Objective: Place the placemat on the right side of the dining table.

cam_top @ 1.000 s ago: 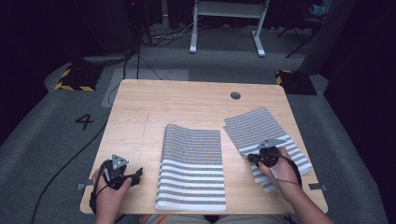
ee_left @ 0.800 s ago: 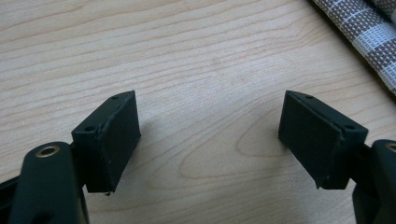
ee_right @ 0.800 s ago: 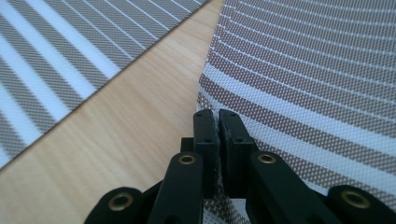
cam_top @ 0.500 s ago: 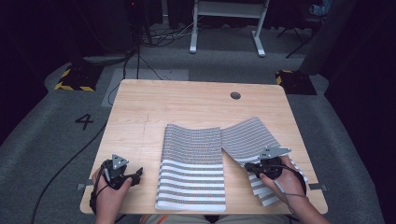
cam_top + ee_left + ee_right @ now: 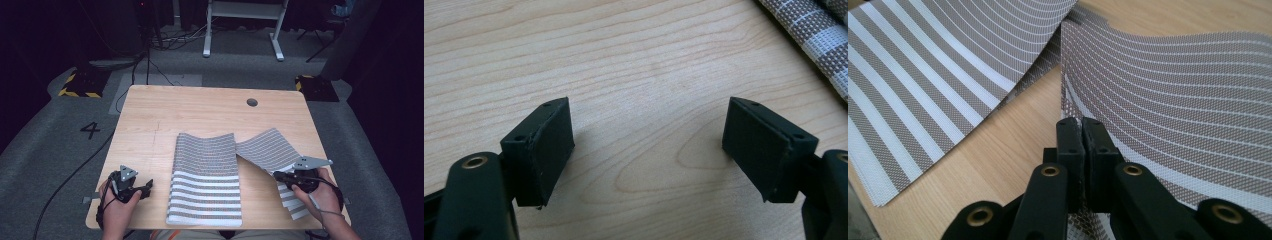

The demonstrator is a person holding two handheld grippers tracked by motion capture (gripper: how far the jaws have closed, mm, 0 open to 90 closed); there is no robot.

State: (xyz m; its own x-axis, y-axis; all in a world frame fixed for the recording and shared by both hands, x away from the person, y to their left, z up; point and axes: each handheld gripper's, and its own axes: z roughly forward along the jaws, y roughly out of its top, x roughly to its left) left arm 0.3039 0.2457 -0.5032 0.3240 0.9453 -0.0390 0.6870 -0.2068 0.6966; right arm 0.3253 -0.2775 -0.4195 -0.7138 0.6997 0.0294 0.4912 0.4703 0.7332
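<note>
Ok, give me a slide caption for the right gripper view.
Right gripper shut on the edge of a striped placemat, lifted beside a second mat.

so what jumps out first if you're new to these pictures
Two striped placemats on the wooden table: one placemat lies at the middle near the front edge. The right gripper pinches the other placemat's edge, lifting it into a curve. The left gripper rests open at the table's front left.

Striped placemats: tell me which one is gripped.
The placemat on the right, pinched at its near edge by the right gripper so that it bows up. The middle placemat lies by itself; the left gripper hangs open over bare wood.
</note>
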